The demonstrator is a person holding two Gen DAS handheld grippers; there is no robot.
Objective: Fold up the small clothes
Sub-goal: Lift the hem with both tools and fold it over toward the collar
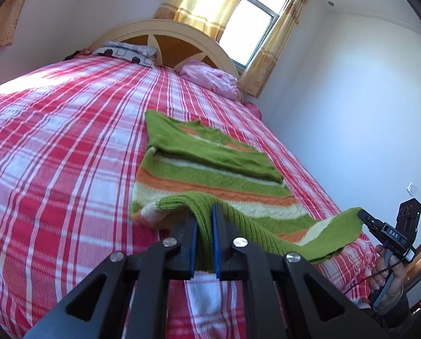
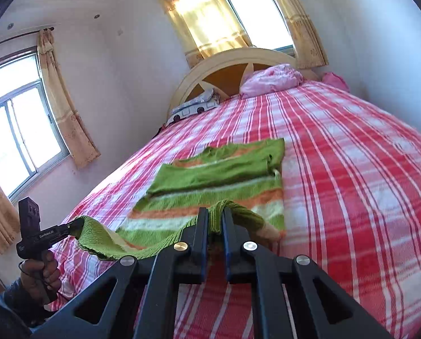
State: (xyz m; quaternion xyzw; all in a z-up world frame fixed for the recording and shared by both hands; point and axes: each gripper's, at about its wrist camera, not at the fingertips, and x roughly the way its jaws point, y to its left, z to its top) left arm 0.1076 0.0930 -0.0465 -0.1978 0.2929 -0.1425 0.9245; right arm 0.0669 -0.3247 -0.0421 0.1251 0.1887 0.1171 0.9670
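Two grippers, the left gripper (image 1: 204, 217) and right gripper (image 2: 212, 220), each pinched the sweater (image 1: 210, 166) hem in their jaws, near the bed (image 1: 69, 141) foot edge. To fold well, both should lift evenly and lay the hem straight toward the headboard end.

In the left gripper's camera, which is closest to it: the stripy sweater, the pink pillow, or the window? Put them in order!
1. Stripy sweater: its hem is in the left gripper jaws.
2. Pink pillow: far end, right side.
3. Window: behind the headboard.
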